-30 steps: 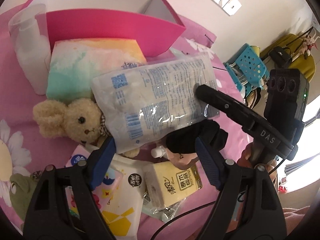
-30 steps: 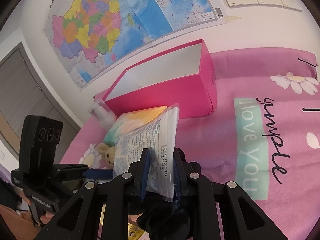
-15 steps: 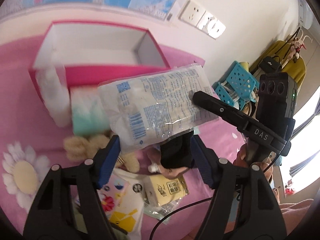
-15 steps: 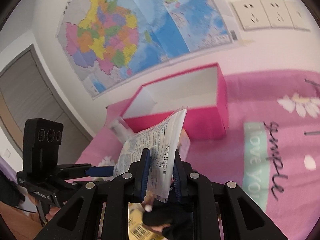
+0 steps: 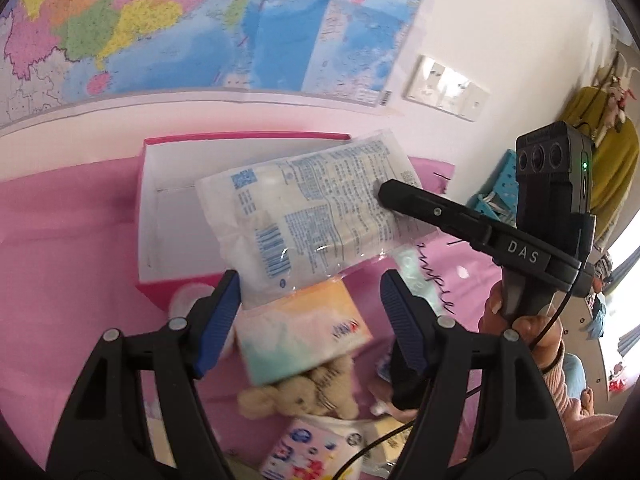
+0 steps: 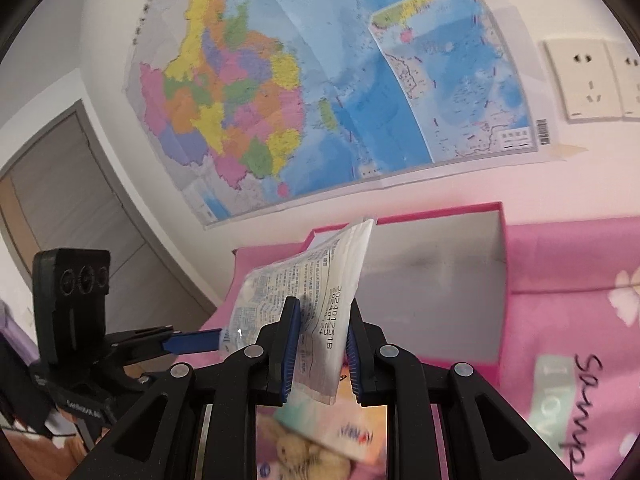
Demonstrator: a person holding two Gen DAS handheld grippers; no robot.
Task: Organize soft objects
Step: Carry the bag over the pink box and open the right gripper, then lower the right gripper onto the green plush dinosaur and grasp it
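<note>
Left-wrist view: my right gripper (image 5: 384,194) pinches one end of the clear printed plastic pouch (image 5: 316,216) and holds it in the air over the open pink box (image 5: 244,138), a hold I read as the carry toward dropping it in. My left gripper (image 5: 310,300) hangs half-spread and empty, its jaws lately eased inward, one pad (image 5: 224,312) just beside the pouch's lower corner, perhaps to steady it. Below, a pastel tissue pack (image 5: 304,332) and a plush bunny (image 5: 304,394) wait on the pink bedspread (image 5: 60,260).
</note>
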